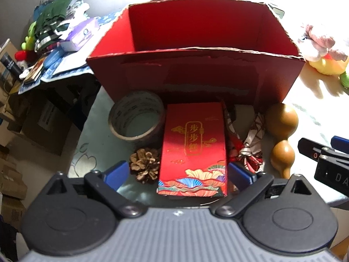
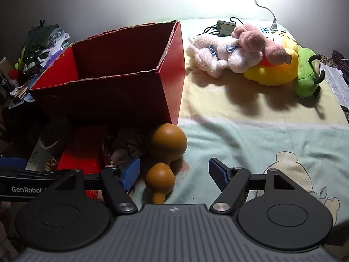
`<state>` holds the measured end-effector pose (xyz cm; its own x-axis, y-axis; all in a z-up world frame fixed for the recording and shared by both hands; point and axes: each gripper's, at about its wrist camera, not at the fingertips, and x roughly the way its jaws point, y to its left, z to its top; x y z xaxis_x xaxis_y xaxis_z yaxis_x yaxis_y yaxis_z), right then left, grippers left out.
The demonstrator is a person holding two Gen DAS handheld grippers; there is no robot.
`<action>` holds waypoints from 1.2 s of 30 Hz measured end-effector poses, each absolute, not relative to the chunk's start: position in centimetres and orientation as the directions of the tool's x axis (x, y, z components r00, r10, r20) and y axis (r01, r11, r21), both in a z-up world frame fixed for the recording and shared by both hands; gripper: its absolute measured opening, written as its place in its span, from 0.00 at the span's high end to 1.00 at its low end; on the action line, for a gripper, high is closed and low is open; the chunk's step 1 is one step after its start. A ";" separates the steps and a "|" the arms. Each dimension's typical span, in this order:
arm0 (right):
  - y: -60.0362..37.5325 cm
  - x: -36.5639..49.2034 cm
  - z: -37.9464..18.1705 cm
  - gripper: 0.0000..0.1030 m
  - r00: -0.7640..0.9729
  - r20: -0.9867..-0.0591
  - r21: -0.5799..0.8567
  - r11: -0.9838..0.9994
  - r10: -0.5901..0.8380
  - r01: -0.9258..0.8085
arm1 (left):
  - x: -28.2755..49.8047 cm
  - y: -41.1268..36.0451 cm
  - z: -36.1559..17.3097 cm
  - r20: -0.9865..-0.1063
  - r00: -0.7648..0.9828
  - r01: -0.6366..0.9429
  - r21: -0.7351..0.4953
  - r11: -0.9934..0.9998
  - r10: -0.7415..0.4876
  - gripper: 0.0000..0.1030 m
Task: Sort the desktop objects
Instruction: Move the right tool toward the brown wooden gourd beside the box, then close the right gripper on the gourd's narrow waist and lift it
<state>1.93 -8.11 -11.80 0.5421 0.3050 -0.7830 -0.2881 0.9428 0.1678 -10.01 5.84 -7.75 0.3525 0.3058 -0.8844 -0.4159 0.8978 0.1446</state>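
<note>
Cartoon-printed cloth (image 2: 250,135) covers the table; on it an open red carton (image 1: 196,72) stands empty, with a red gift box (image 1: 193,150), gourd (image 2: 165,152) and tape roll (image 1: 136,120) before it. Left gripper (image 1: 177,173) spreads wide around the gift box, right gripper (image 2: 174,175) wide over the gourd, which may roll if nudged.
</note>
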 end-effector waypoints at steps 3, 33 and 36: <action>-8.5 2.2 -12.0 0.32 0.535 -0.786 0.181 0.942 0.312 -0.283 | -9.6 5.5 -7.7 -0.882 0.359 -0.401 0.149 0.904 0.305 0.06; -13.3 8.2 -14.5 0.55 0.318 -0.758 0.513 0.822 0.569 -0.248 | -3.9 1.4 -9.8 -0.857 0.460 0.001 -0.260 0.966 -0.232 0.50; -13.2 8.8 -15.2 0.57 0.269 -0.749 0.553 0.795 0.605 -0.249 | -3.4 1.4 -10.7 -0.851 0.442 0.018 -0.307 0.952 -0.283 0.50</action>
<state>8.79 -13.20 -15.16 0.2695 0.6050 -0.7493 -0.2488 0.7954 0.5527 -3.37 1.36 -10.66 0.4421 -0.2831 -0.8512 0.0181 0.9515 -0.3070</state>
